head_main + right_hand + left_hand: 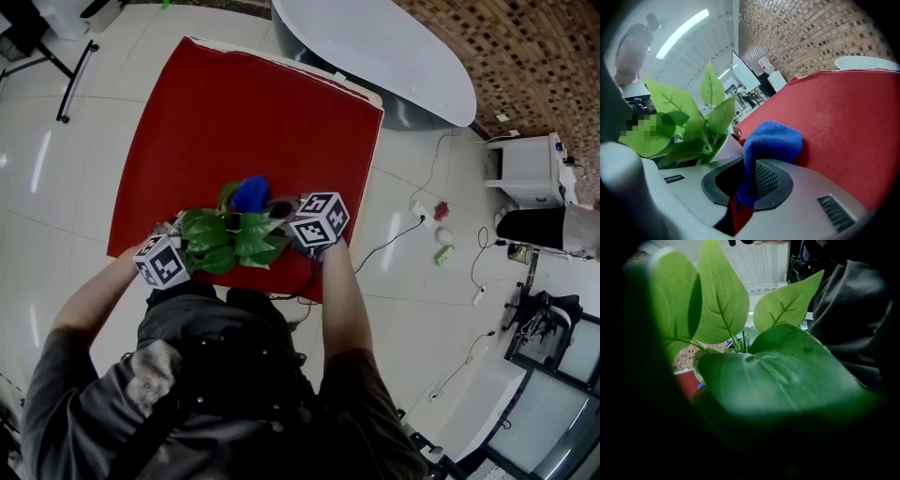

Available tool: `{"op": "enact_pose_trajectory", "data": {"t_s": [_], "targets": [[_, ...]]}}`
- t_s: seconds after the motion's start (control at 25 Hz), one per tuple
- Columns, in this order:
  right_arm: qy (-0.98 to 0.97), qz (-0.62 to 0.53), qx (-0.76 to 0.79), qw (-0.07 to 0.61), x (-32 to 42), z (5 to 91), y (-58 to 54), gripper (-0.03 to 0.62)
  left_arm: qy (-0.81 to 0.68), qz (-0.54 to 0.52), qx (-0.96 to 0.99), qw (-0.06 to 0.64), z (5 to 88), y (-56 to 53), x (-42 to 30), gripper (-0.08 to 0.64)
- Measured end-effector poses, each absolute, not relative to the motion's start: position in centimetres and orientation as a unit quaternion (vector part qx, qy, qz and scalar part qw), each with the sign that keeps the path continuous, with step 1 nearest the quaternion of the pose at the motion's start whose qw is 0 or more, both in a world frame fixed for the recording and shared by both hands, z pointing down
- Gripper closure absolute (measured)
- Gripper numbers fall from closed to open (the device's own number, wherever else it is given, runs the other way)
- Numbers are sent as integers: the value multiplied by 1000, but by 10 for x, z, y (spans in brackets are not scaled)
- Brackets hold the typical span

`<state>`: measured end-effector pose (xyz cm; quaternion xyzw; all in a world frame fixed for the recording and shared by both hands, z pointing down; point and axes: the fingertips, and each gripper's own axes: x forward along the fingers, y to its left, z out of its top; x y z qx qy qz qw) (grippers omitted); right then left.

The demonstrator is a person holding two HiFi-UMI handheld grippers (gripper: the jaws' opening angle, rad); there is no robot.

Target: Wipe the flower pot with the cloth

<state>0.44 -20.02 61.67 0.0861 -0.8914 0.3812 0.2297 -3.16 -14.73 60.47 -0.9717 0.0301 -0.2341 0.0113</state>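
Observation:
A plant with broad green leaves (230, 239) stands at the near edge of the red table (244, 103); in the head view the leaves hide its pot. The pale pot rim (730, 143) shows beside the leaves (689, 122) in the right gripper view. My right gripper (750, 183) is shut on a blue cloth (771, 140), which bulges out past the jaws. From above, the cloth (249, 194) sits just behind the plant, with the right gripper (286, 208) at its right. My left gripper (173, 247) is against the plant's left side. Its own view is filled by leaves (773, 376), so its jaws are hidden.
A white oval table (375, 47) stands beyond the red one. To the right, cables, a red thing (441, 211) and a green thing (443, 254) lie on the pale tiled floor, with a white cabinet (525, 169) further right. A black stand (75, 80) is at the upper left.

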Motion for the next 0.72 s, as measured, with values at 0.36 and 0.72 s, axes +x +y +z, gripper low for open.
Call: {"op": "enact_pose_trajectory", "data": {"t_s": [0.36,0.72], "targets": [[-897,339,174,223,15,620,-199,529,77,-225,-971,-3,604,-146,-34,112],[-875,307,320,196,63,611,-182,529,139,-249,-958,-1,610,-141,-58,112]]}}
